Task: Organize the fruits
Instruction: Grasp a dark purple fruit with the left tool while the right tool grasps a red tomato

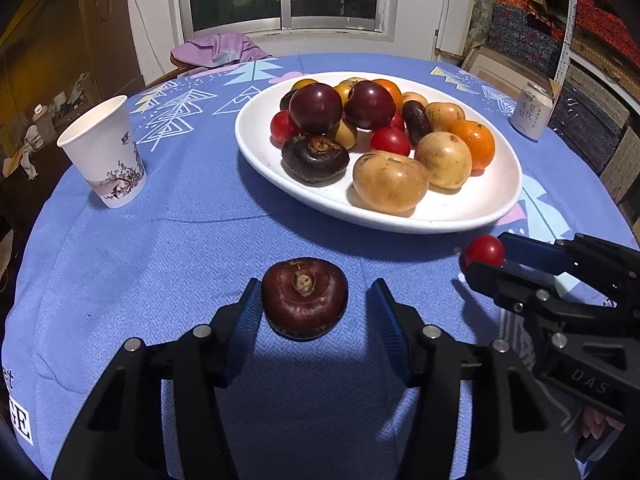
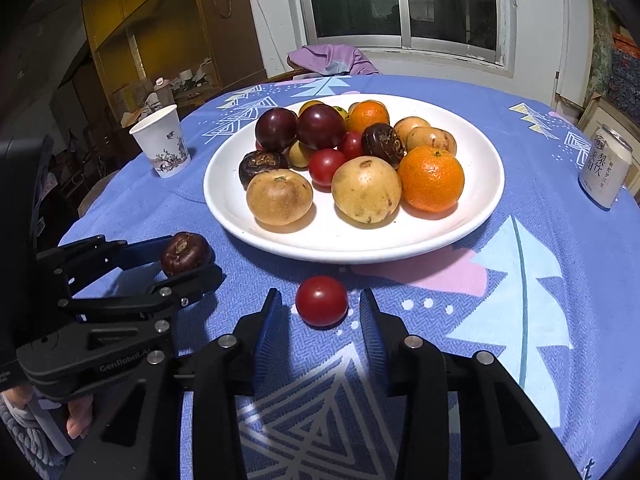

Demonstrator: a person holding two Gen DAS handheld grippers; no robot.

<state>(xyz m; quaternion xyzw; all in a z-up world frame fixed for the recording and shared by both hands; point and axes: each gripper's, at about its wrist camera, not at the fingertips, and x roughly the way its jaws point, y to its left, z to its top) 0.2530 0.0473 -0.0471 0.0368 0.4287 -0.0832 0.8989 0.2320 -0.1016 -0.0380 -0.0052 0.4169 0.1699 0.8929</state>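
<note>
on the bench before the white plate point(image 1: 256, 148): dark water chestnut point(image 1: 305, 298) between left gripper point(image 1: 314, 308) jaws, cherry tomato point(image 2: 321, 301) between right gripper point(image 2: 320, 320) jaws, both narrow yet untouching; likely light, firm chestnut, soft slippery tomato, best pinched across the middle.

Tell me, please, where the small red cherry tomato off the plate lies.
On the blue tablecloth, between the right gripper's open fingers, just before the white plate.

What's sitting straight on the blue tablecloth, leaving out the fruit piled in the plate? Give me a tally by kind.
White plate: 1
Paper cup: 1
Drink can: 1
Dark brown fruit: 1
Small red fruit: 1
Total: 5
</note>
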